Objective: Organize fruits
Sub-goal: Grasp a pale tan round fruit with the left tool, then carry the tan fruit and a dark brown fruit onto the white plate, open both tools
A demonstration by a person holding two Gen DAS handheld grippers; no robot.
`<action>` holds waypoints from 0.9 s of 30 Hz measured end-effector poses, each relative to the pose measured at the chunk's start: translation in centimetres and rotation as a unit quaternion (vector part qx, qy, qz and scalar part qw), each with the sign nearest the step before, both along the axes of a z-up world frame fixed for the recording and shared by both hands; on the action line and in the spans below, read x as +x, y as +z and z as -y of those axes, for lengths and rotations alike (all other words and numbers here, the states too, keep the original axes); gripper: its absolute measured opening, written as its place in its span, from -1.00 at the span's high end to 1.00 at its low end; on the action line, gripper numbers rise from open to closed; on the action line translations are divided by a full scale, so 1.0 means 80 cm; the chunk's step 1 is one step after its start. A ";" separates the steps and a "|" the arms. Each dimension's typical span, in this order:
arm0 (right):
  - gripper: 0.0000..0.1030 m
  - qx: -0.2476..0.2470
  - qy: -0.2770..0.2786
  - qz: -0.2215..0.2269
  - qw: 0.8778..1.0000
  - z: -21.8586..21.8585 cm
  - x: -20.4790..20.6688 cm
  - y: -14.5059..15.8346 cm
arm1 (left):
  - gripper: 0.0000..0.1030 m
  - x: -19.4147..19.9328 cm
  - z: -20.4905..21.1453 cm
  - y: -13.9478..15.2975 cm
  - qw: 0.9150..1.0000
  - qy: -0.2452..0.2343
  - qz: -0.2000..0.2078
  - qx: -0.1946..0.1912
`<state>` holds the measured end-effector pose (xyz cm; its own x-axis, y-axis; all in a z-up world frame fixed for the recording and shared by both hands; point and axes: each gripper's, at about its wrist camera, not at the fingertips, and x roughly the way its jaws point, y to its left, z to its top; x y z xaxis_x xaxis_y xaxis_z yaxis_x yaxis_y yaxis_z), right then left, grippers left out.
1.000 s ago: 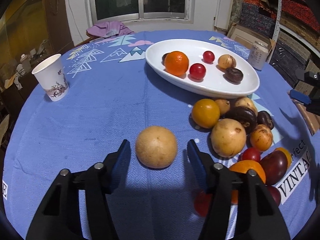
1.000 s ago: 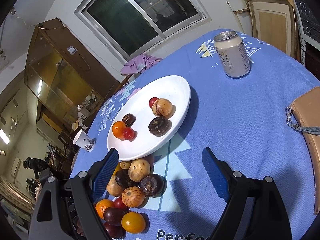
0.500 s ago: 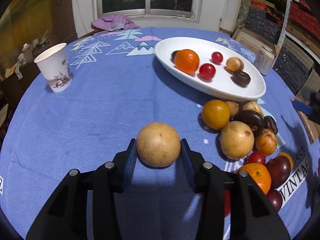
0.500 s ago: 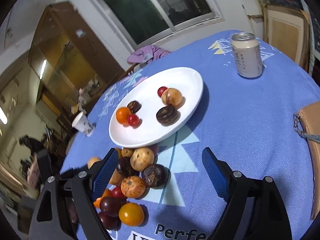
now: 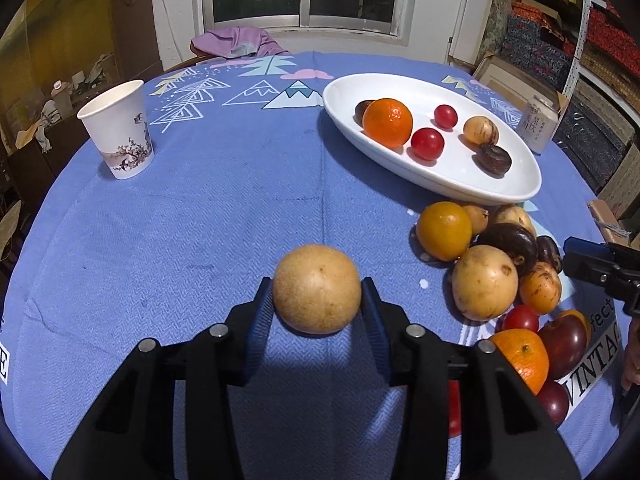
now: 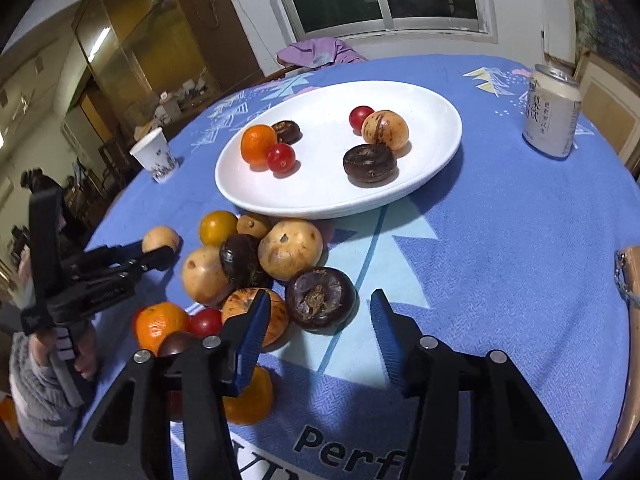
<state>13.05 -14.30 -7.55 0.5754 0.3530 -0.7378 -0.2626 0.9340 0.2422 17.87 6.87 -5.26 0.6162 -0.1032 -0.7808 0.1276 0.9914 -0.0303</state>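
My left gripper point(image 5: 317, 292) is shut on a round tan fruit point(image 5: 317, 280) that rests on the blue tablecloth, left of a pile of mixed fruits point(image 5: 484, 280). The right wrist view shows that same grip from the side, at the left gripper point(image 6: 158, 250). My right gripper point(image 6: 320, 304) hovers over the near side of the pile. Its jaws are closing around a dark purple fruit point(image 6: 320, 298), and the pads stand just clear of it. A white oval plate point(image 6: 320, 208) behind the pile holds an orange, two small red fruits, two dark fruits and a tan one.
A paper cup point(image 5: 120, 132) stands at the far left of the table and a drink can point(image 6: 554, 116) at the far right. A tan pouch point(image 6: 630, 280) lies at the right edge. A person's grey sleeve point(image 6: 32, 376) shows at the lower left.
The left jaws closed onto the tan fruit. My right gripper rolled, came down toward the fruit pile, and its jaws narrowed around the dark purple fruit.
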 end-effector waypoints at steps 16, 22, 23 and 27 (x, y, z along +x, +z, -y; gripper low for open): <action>-0.03 -0.090 -0.032 0.027 0.995 -0.005 0.004 -0.006 | 0.16 0.000 0.006 -0.001 1.000 -0.003 0.001 0.011; -0.03 -0.128 -0.011 0.039 0.991 -0.027 0.002 -0.012 | 0.16 -0.001 0.006 -0.001 1.000 -0.005 0.001 0.012; -0.03 -0.127 -0.015 0.040 0.991 -0.025 0.002 -0.011 | 0.16 -0.001 0.006 -0.002 1.000 -0.005 0.001 0.013; 0.17 -0.126 -0.018 0.043 0.991 -0.024 0.002 -0.012 | 0.16 -0.001 0.006 -0.002 1.000 -0.006 0.003 0.016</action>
<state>13.25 -12.36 -8.49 0.6484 0.1415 -0.7480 -0.2365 0.9714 -0.0212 17.76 6.35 -5.45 0.6192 -0.0865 -0.7804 0.1399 0.9902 0.0013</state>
